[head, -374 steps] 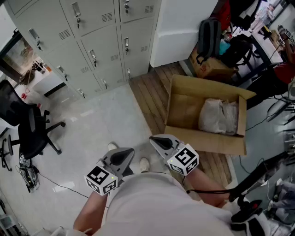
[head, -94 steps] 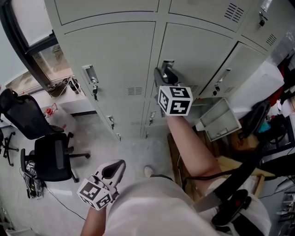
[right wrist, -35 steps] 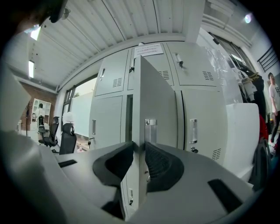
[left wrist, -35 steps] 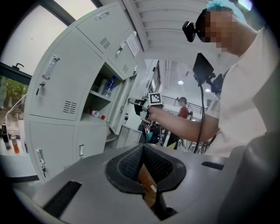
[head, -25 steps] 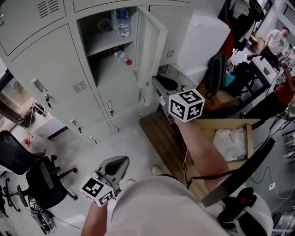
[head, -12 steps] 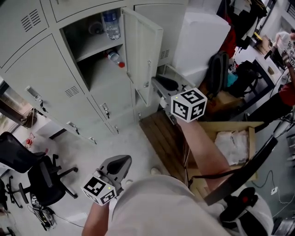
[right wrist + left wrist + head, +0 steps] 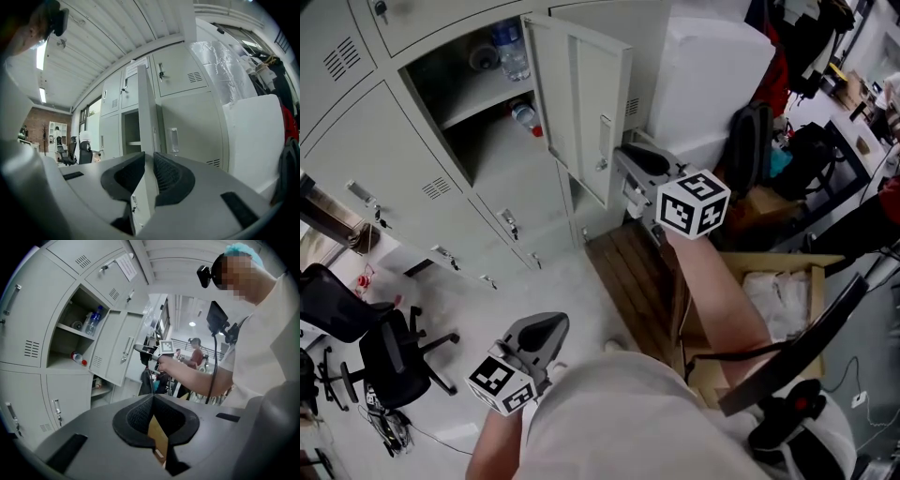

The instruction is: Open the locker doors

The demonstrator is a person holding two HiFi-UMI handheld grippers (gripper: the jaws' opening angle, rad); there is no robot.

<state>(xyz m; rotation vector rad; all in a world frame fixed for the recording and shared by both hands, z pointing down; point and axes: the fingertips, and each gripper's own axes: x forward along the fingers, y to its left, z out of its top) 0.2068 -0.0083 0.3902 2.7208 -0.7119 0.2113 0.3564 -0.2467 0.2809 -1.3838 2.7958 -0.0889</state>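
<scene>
The grey locker door (image 7: 581,103) stands swung out from its open compartment (image 7: 459,122). My right gripper (image 7: 636,159) is shut on the door's free edge near its lower corner. In the right gripper view the door edge (image 7: 144,117) runs up between the pads of the right gripper (image 7: 149,161). Inside, a clear water bottle (image 7: 512,52) stands on the shelf and a red-capped bottle (image 7: 525,117) lies below. My left gripper (image 7: 542,330) hangs low by my side, shut and holding nothing; the left gripper (image 7: 152,401) looks toward the open door (image 7: 119,352).
Closed lockers (image 7: 394,178) fill the wall left of and below the open one. A white cabinet (image 7: 703,75) stands right of the lockers, with a dark backpack (image 7: 750,141) beside it. A cardboard box (image 7: 769,291) sits at the right; a black office chair (image 7: 366,347) at the left.
Over the last second the locker door has swung wider, my right gripper moving with its edge. The left gripper has stayed low. Earlier the door was closed with the right gripper at it.
</scene>
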